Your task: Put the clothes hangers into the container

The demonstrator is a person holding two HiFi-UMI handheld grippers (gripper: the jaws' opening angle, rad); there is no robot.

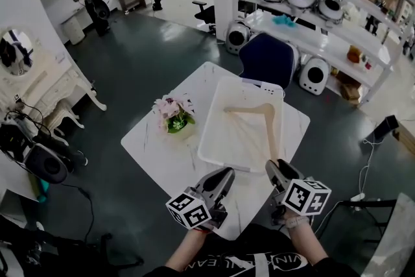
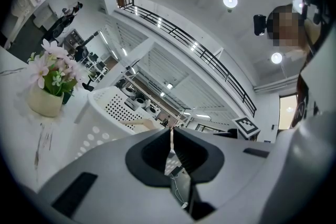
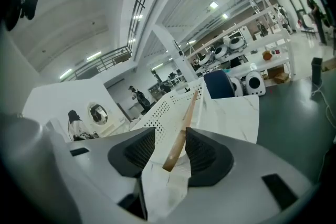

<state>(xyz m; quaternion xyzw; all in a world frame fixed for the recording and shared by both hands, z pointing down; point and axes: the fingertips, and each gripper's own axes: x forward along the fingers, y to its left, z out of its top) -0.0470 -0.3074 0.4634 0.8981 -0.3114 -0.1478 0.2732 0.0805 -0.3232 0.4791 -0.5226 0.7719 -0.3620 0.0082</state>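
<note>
so the wooden hanger [image 1: 270, 133] is already lying in the white container [image 1: 209, 133], elbow up around 12 o'clock and one arm running down towards 6, its tip over the near rim. that tip sits between the jaws of the right gripper [image 3: 170, 134], which are spread wide and not squeezing it. left gripper [image 1: 224, 177] is at about 7 o'clock from the container, jaws pressed together, nothing in them. little flower pot [image 1: 175, 119] sits at 9 o'clock on the white table [image 1: 155, 152]
</note>
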